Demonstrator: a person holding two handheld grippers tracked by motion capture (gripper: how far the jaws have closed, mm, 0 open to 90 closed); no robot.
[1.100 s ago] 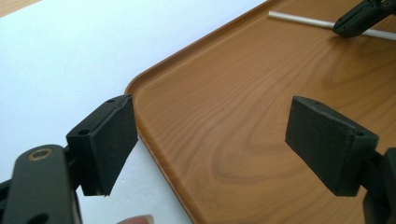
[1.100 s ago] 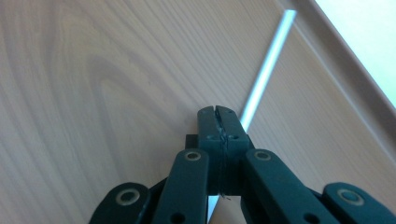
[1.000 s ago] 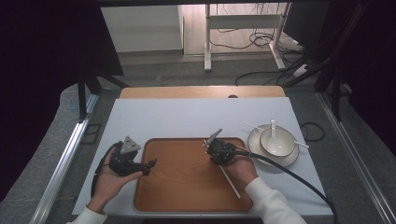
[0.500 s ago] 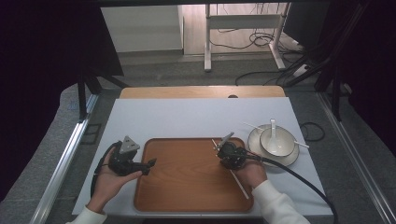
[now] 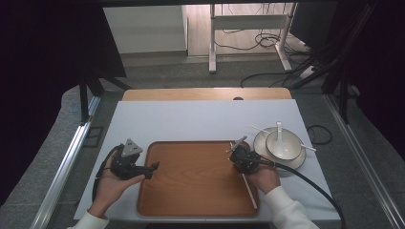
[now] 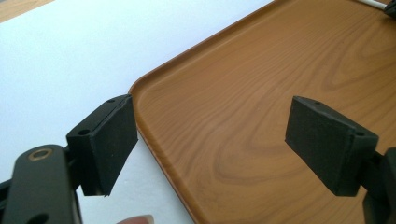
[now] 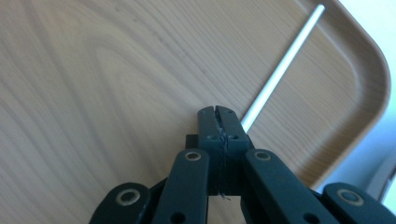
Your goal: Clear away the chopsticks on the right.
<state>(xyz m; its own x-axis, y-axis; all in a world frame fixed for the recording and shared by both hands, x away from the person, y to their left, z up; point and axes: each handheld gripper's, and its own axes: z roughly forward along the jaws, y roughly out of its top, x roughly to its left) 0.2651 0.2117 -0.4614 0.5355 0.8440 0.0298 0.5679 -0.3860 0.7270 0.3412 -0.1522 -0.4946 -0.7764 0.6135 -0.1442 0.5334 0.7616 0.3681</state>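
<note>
A brown wooden tray [image 5: 191, 191] lies on the white table top. My right gripper [image 5: 243, 168] is over the tray's right side, a hand around it. In the right gripper view its jaws [image 7: 217, 112] are pressed together, and a thin white chopstick [image 7: 280, 65] runs from their tip across the tray [image 7: 93, 70] toward its rounded corner. From above, that chopstick [image 5: 250, 193] trails toward the tray's near right corner. My left gripper [image 5: 152, 168] rests at the tray's left edge, open, its pads [image 6: 109, 140] apart with nothing between them over the tray rim [image 6: 154, 140].
To the right of the tray stands a white plate [image 5: 263, 152] with a white bowl [image 5: 282, 147] on it and a spoon [image 5: 279, 128] in the bowl. Another white stick [image 5: 258, 128] lies across the plate. A black cable [image 5: 305, 183] trails from the right gripper.
My right gripper has slid to the right across the tray, and the white chopstick has moved along with it. The left gripper has stayed at the tray's left edge.
</note>
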